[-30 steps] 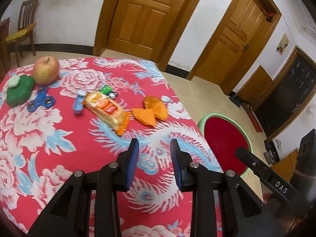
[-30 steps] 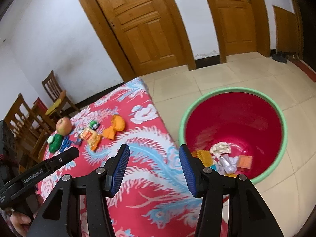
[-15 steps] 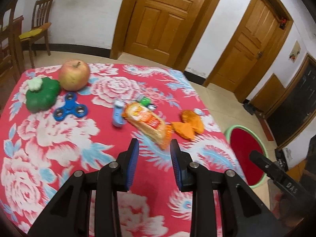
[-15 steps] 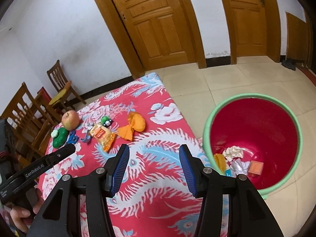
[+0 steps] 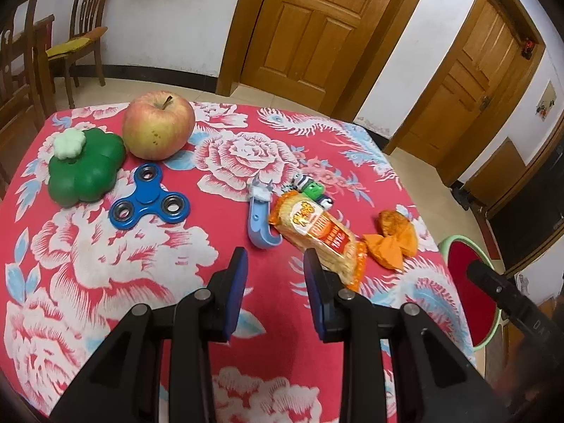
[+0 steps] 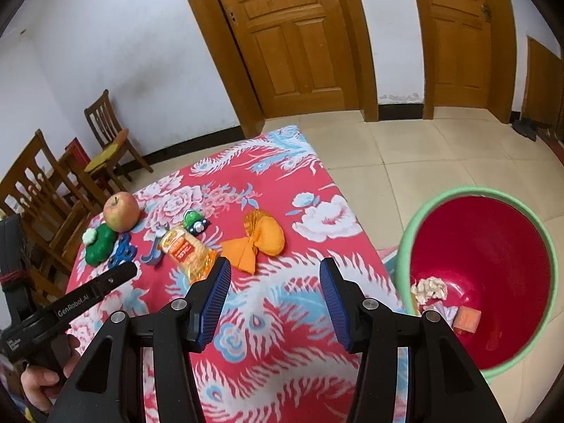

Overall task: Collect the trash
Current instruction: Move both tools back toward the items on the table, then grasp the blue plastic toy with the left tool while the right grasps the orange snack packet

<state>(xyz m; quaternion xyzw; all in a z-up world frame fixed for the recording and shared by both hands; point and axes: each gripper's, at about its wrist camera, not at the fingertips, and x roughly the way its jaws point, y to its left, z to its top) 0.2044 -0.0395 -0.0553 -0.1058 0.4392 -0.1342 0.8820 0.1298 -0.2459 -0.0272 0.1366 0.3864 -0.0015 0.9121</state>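
Note:
An orange snack packet [image 5: 317, 234] lies on the red floral tablecloth [image 5: 105, 264], with a crumpled orange wrapper [image 5: 393, 239] to its right. Both also show in the right wrist view, the packet [image 6: 187, 250] and the wrapper [image 6: 259, 239]. My left gripper [image 5: 276, 264] is open and empty, just short of the packet's near end. My right gripper [image 6: 275, 278] is open and empty, above the cloth near the wrapper. A red basin with a green rim [image 6: 405, 257] stands on the floor right of the table and holds several scraps [image 6: 428, 289].
An apple [image 5: 158, 125], a green flower-shaped toy [image 5: 84, 172], a blue fidget spinner [image 5: 148, 202], a light blue hook [image 5: 259, 222] and a small green toy car [image 5: 313, 190] lie on the cloth. Wooden chairs [image 6: 109, 141] stand left of the table. Doors are behind.
My left gripper has swung left and closer to the table, so the snack packet now lies just beyond its fingertips. My right gripper has turned left, away from the basin.

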